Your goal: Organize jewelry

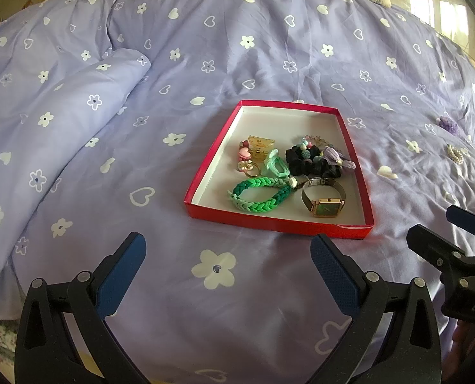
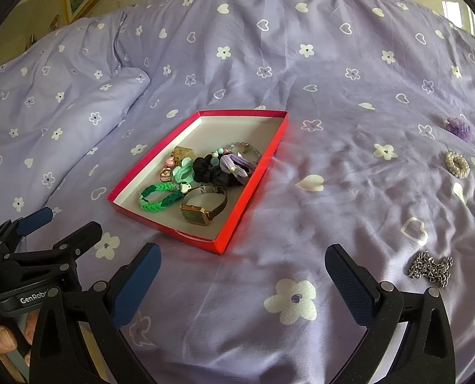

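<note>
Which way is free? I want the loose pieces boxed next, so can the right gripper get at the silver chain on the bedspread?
Probably yes. The silver chain lies alone on the bedspread, just right of the open right gripper, with nothing between them.

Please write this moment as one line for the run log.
left gripper open | right gripper open | red tray part-filled | silver chain, pearl ring outside tray

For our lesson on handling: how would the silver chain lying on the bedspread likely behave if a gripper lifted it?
The silver chain lies bunched in loose links, so it would probably hang limp. Being metal, it is likely heavy for its size, and thin links might slip between pads.
</note>
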